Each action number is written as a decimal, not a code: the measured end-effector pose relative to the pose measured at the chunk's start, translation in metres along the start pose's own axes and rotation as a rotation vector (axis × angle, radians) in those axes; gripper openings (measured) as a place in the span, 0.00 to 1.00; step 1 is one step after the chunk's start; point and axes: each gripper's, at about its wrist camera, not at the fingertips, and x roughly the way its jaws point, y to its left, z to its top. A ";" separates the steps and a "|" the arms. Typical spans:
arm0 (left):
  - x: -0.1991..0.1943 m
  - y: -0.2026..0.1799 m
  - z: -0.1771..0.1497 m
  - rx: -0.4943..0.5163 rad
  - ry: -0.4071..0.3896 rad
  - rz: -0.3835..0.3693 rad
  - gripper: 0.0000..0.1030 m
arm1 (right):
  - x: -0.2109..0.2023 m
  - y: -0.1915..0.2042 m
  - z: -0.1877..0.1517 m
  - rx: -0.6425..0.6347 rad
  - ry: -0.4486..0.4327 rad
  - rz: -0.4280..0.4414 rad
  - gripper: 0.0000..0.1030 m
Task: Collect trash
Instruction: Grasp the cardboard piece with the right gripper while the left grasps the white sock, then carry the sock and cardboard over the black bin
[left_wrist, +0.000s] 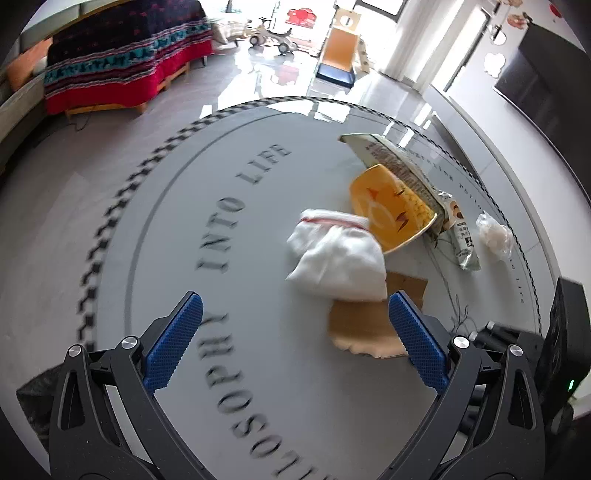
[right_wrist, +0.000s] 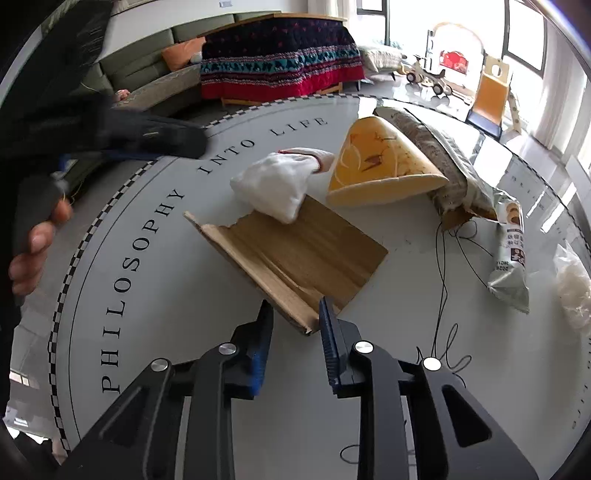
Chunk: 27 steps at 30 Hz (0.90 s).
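Your right tongs (right_wrist: 295, 323) are narrowing around the near corner of the torn brown cardboard sheet (right_wrist: 295, 251), lying on the round grey table (right_wrist: 155, 332) just in front of the crumpled white tissue (right_wrist: 273, 184). It is looking light, stiff and thin, so pinching that raised edge is suiting it. Your left tongs (left_wrist: 295, 332) are hanging wide and empty.

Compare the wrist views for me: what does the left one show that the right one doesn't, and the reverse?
Left only: the open left gripper over bare table, beside the cardboard.

Right only: the right gripper with a cardboard corner between its narrowed jaws, contact unclear; a hand at the left edge.

Both: the table, white cloth, yellow cup, snack bag, green wrapper and clear plastic.
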 end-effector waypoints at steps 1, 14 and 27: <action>0.006 -0.004 0.004 0.006 0.007 -0.002 0.94 | -0.001 -0.001 -0.001 -0.001 -0.006 0.004 0.22; 0.090 -0.042 0.041 0.100 0.130 0.039 0.94 | -0.018 0.004 -0.012 0.028 -0.038 0.102 0.06; 0.070 -0.032 0.018 0.113 0.070 0.024 0.27 | -0.049 0.018 -0.031 0.063 -0.039 0.110 0.06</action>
